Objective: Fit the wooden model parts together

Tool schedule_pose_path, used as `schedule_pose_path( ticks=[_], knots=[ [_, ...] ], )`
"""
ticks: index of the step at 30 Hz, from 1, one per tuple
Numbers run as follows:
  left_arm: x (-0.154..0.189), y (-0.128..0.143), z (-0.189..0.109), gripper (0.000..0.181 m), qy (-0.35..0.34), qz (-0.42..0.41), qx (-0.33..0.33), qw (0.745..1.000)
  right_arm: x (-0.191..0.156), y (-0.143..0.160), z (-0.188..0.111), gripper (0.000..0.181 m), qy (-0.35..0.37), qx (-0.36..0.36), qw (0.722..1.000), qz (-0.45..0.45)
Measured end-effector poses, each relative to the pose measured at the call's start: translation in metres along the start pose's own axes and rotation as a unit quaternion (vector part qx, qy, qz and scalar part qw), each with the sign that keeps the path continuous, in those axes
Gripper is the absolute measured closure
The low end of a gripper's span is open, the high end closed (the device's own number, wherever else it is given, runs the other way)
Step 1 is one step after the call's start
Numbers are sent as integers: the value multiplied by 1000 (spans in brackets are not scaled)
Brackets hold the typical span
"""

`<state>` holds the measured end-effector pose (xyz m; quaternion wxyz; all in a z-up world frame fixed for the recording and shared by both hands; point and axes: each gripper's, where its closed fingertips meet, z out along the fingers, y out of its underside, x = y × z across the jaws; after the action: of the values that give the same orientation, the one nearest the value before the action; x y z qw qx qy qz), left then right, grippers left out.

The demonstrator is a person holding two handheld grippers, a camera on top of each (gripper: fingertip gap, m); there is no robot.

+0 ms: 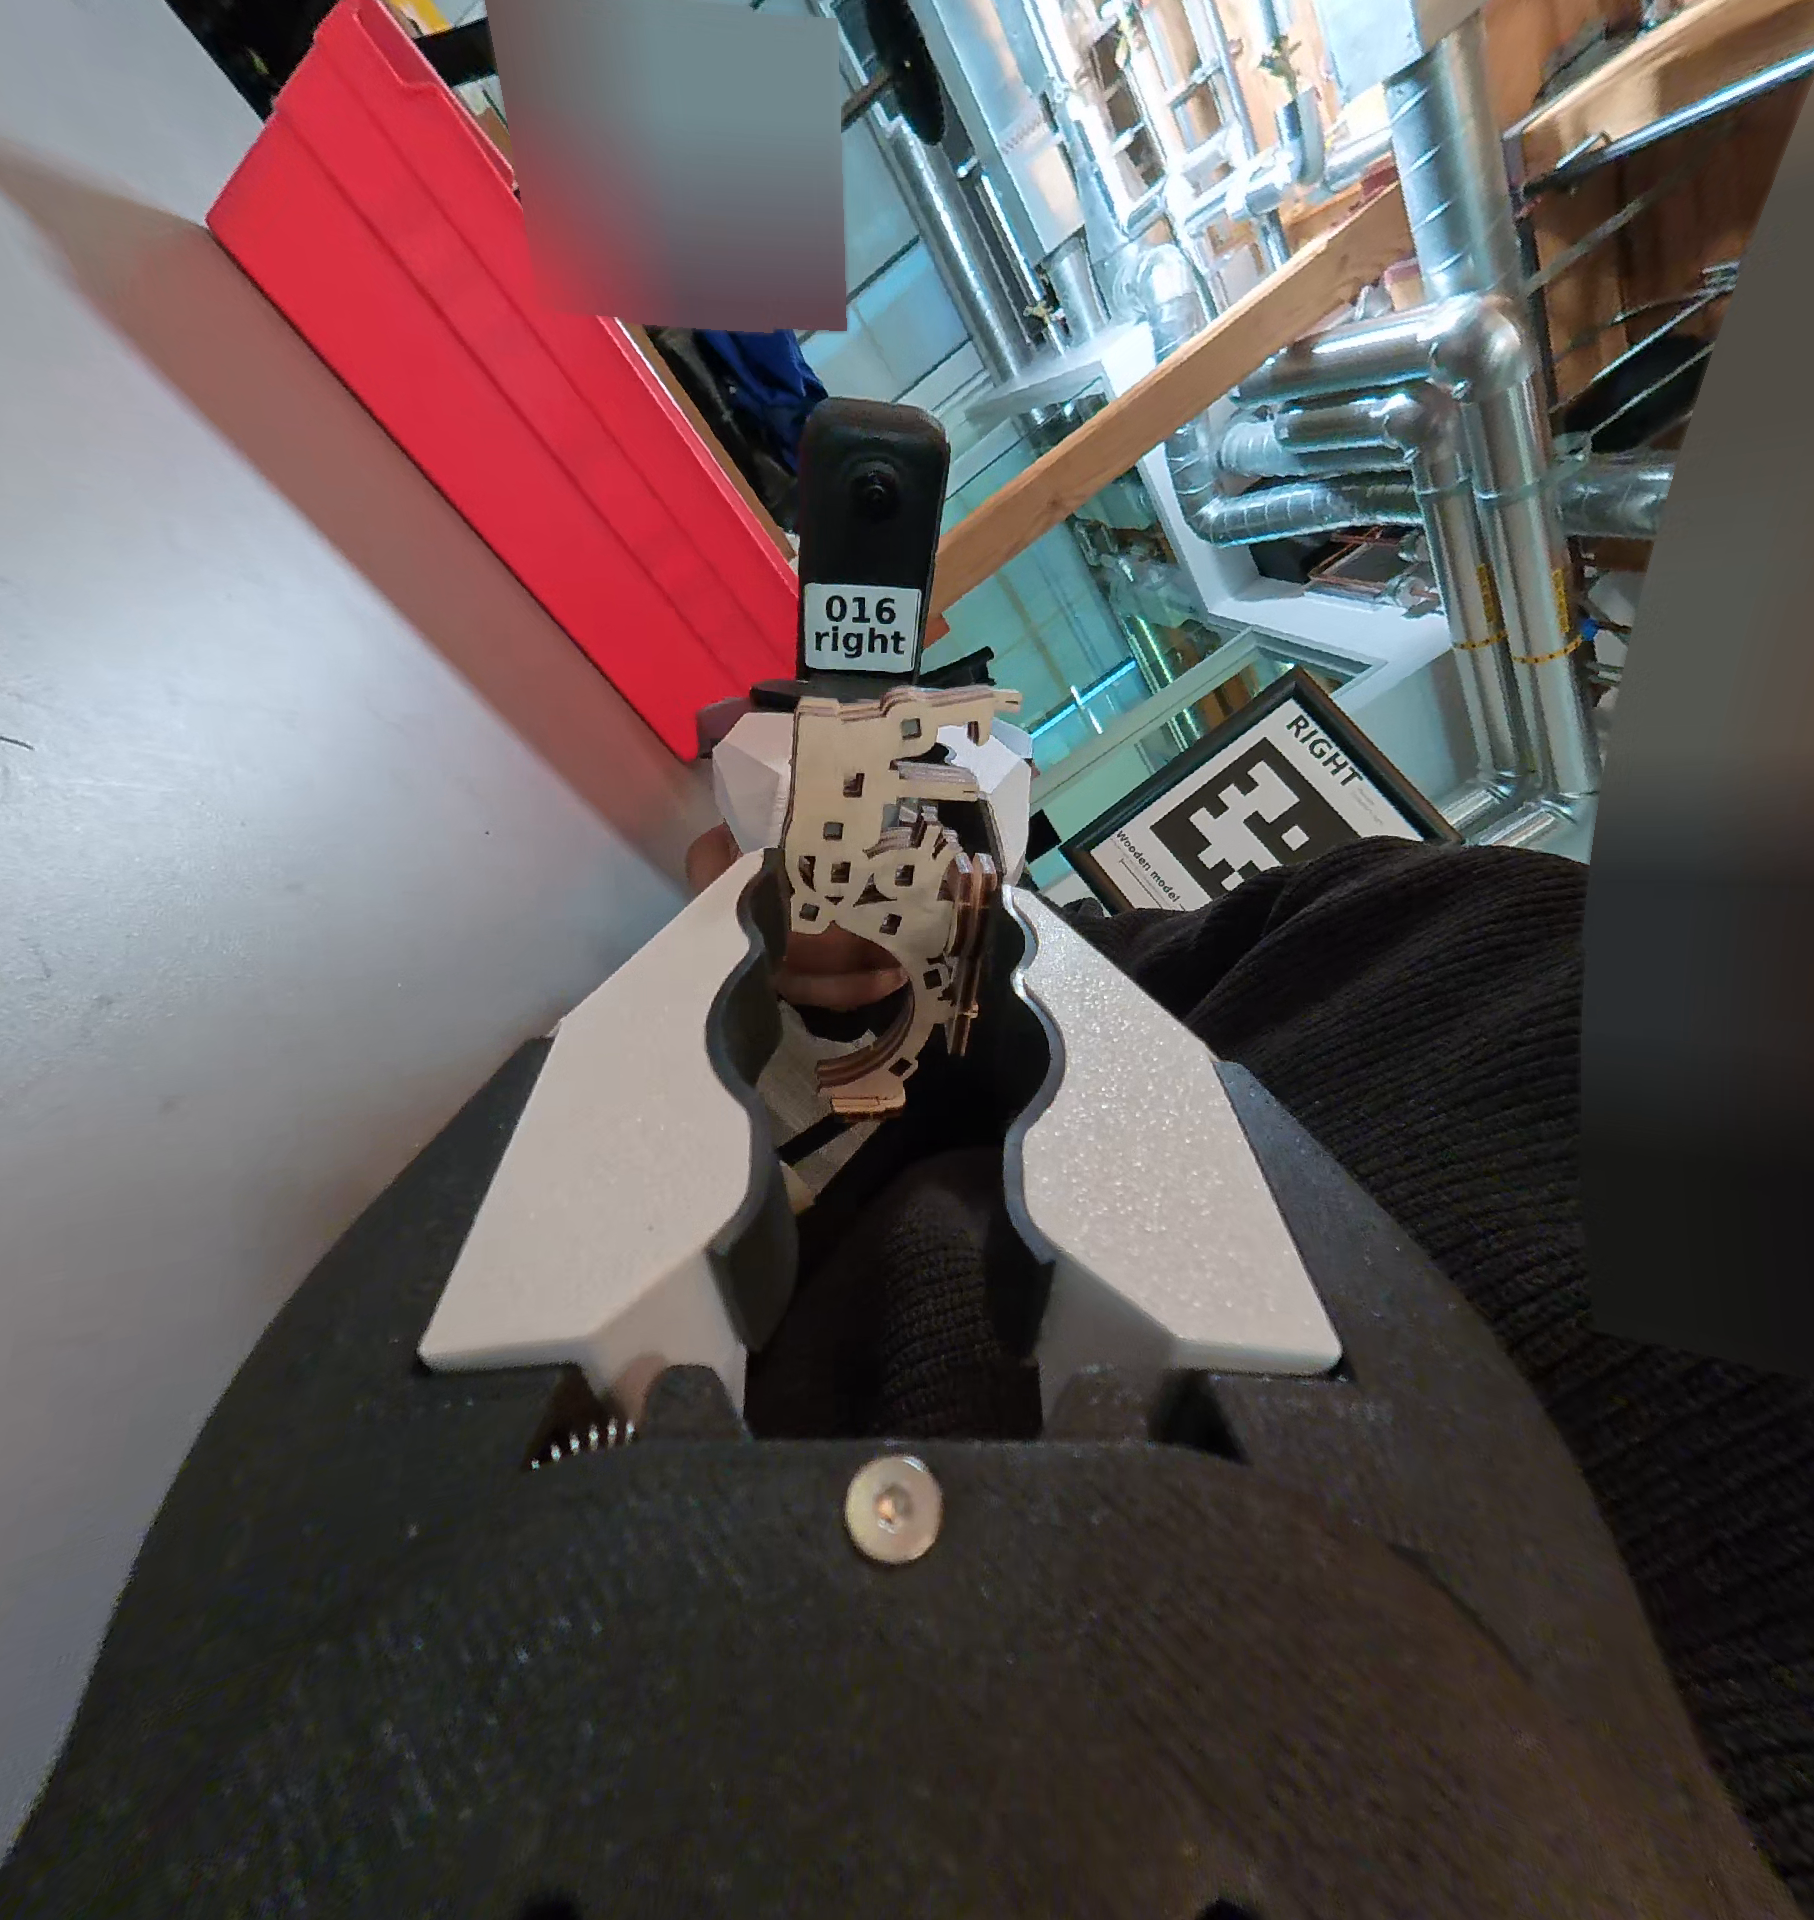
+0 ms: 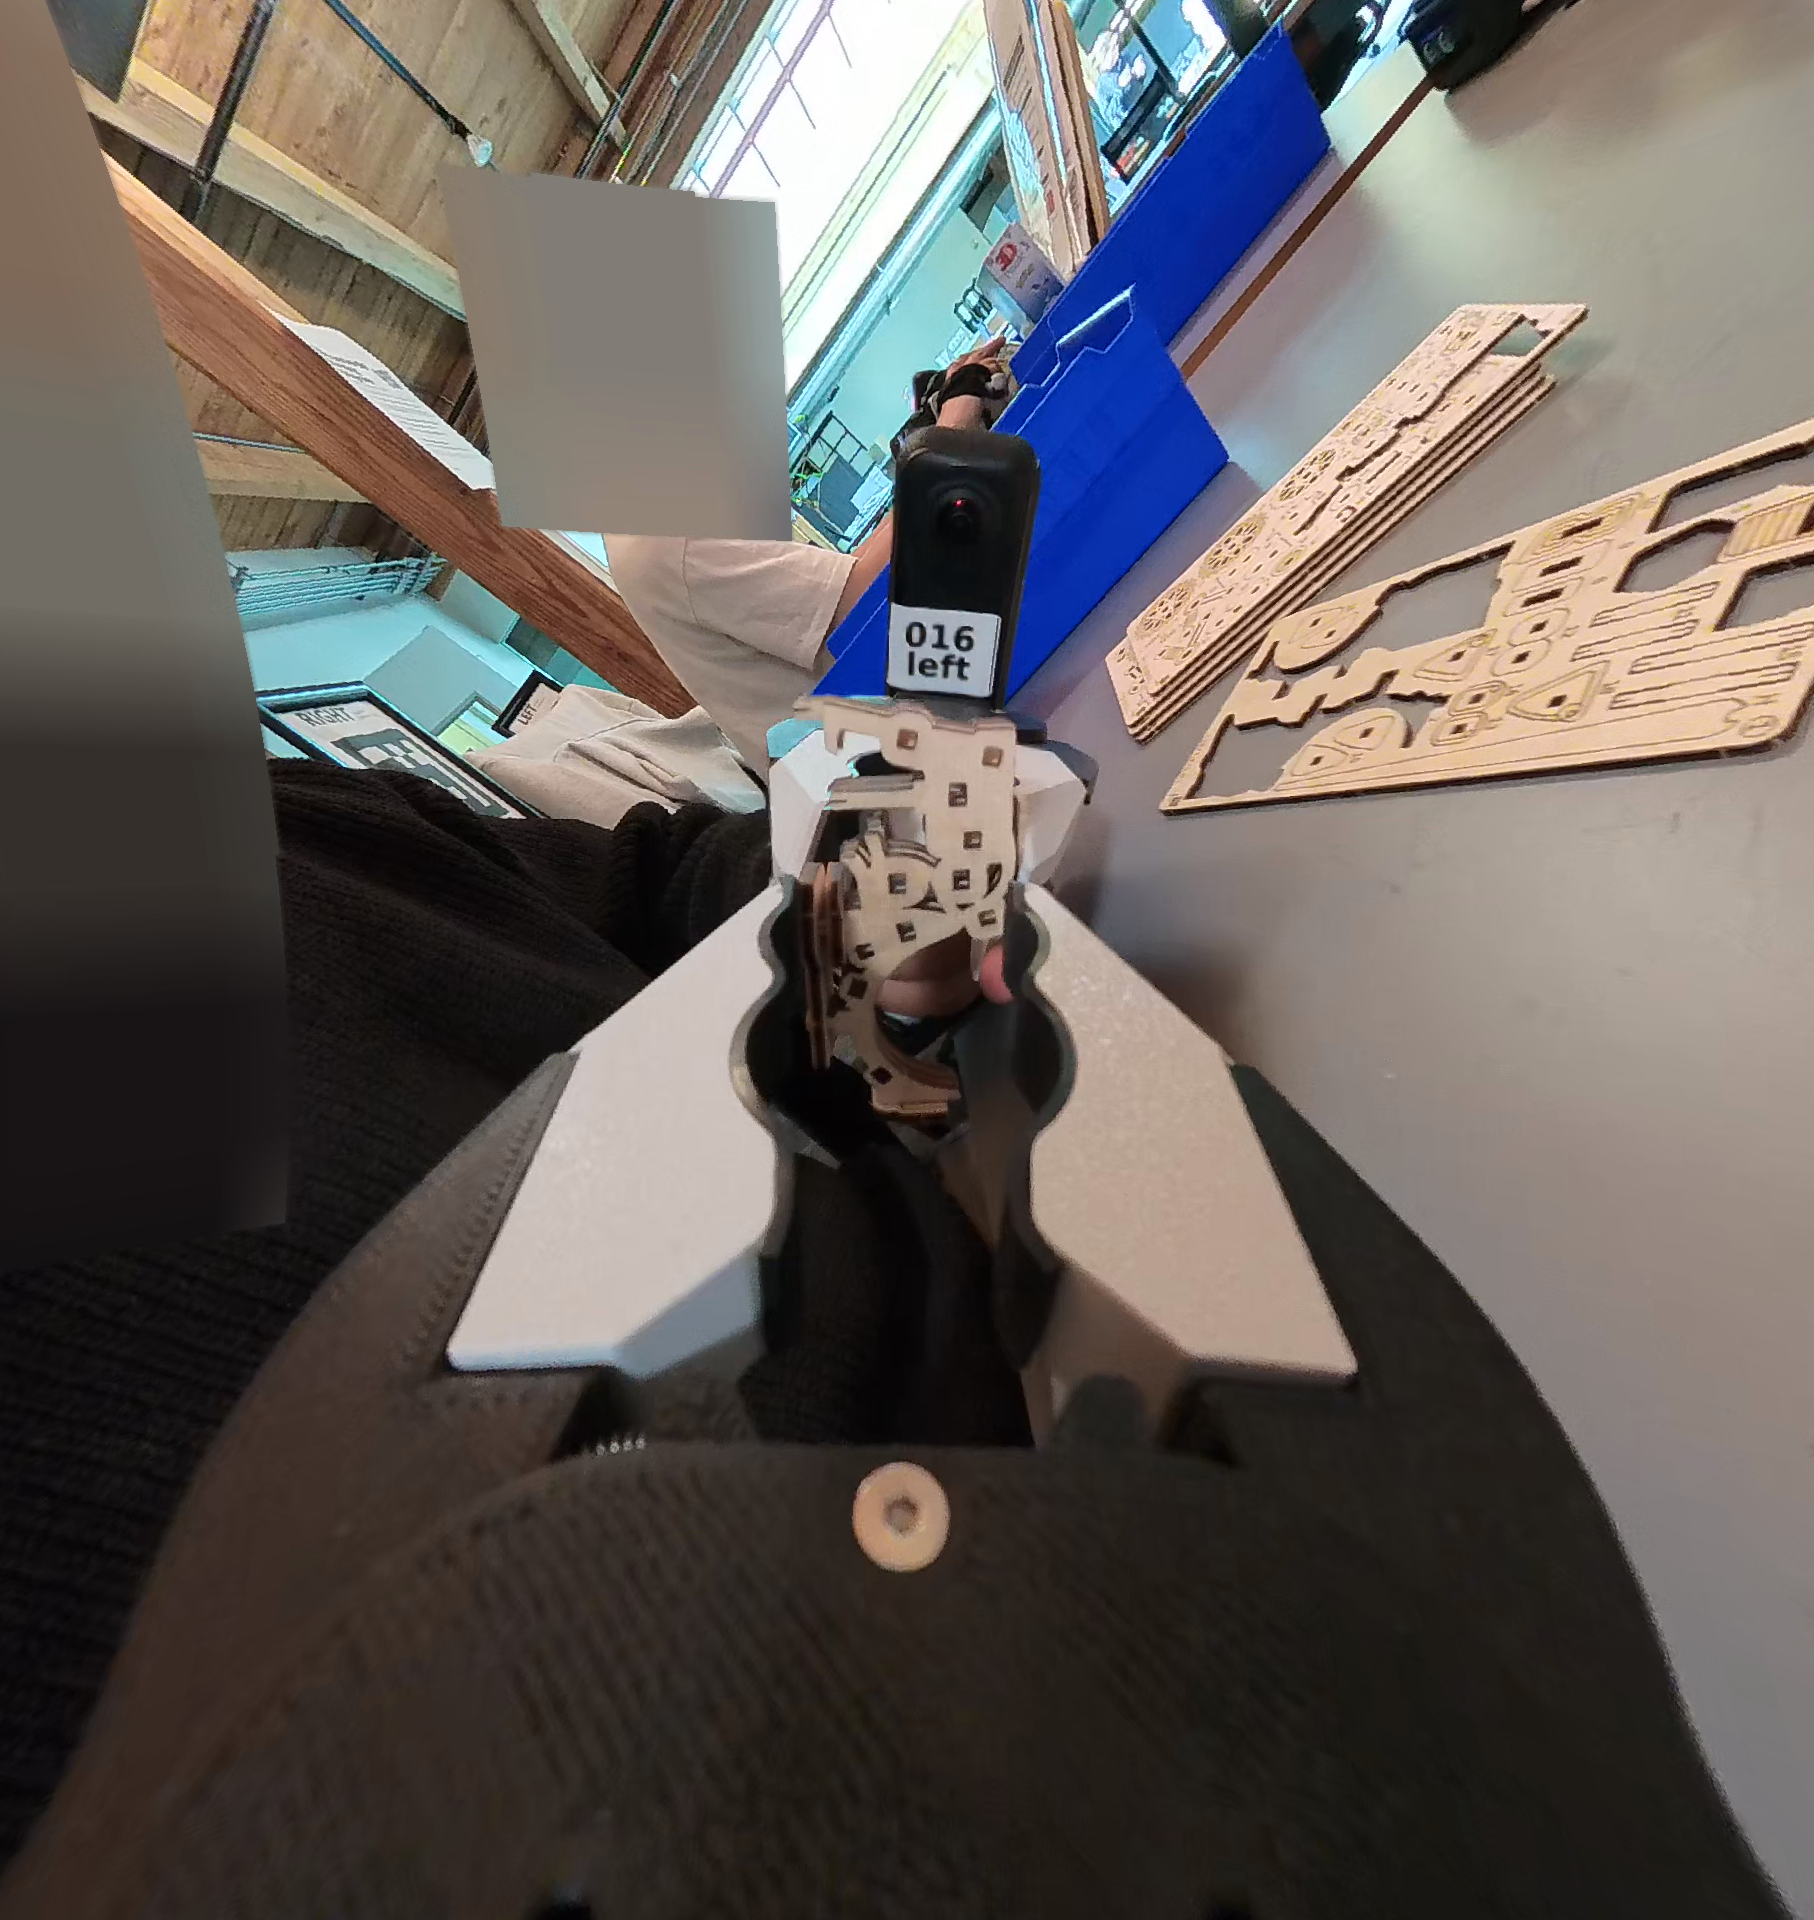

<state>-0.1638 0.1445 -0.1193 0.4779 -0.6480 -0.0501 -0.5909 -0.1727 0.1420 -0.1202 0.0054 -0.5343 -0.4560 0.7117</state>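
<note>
A small wooden model of laser-cut plywood, a flat plate with square holes and a stack of curved layers on one side, hangs in the air between both grippers. My left gripper is shut on its lower part. My right gripper faces it from the other side and is shut on the same model. Each view shows the other gripper's white fingertips just behind the model, with its black camera above. A fingertip of the person's hand shows through the model's opening.
A red bin stands on the grey table to the left. Flat wooden part sheets and a stack of them lie on the table at right, beside a blue bin. A dark sleeve lies below. Only a small space, under 4 cm, lies between the two pairs of fingers.
</note>
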Motion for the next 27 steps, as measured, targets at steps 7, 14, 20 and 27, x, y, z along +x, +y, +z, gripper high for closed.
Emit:
schedule_pose_path(
  ticks=[7,14,20,27],
  knots=[
    [-1,4,0,144,2,-6,-10,1000,0,4,-1,143,3,-19,1000,-7],
    [-1,5,0,143,7,-11,-13,1000,0,6,-1,144,8,-33,999,-18],
    [0,6,1,144,13,-15,-13,1000,-1,6,-1,144,13,-39,999,-28],
    [0,-2,-1,144,13,-7,-2,1000,-1,-1,1,143,9,5,999,-32]
  ],
)
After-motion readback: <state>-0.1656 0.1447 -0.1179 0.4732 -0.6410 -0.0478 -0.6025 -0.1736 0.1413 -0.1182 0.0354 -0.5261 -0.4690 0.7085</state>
